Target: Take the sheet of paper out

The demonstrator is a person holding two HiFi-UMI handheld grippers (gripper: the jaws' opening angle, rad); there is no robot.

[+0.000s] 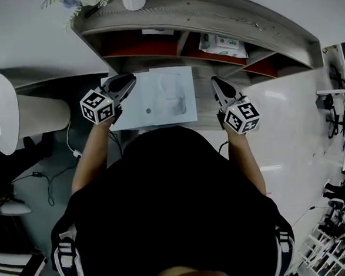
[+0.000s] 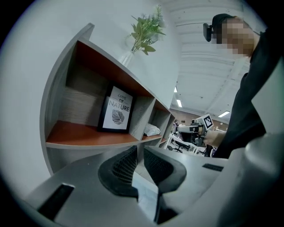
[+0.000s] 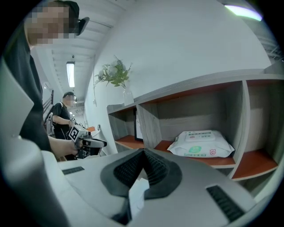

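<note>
The sheet of paper (image 1: 164, 99), white with a faint grey drawing, lies flat on the grey desk top (image 1: 203, 111) in front of the shelf unit (image 1: 211, 14). My left gripper (image 1: 132, 79) hangs over the sheet's far left corner, and in the left gripper view its jaws (image 2: 138, 148) are shut. No paper shows between the pads, so I cannot tell whether the corner is pinched. My right gripper (image 1: 214, 80) is off the sheet's right edge, apart from it. Its jaws (image 3: 143, 152) are shut on nothing.
The shelf compartments hold a framed print (image 2: 116, 110) and a pack of wipes (image 3: 202, 144). A vase with green sprigs (image 2: 144, 31) stands on top. A white round stand (image 1: 0, 111) and floor cables (image 1: 45, 173) lie to the left.
</note>
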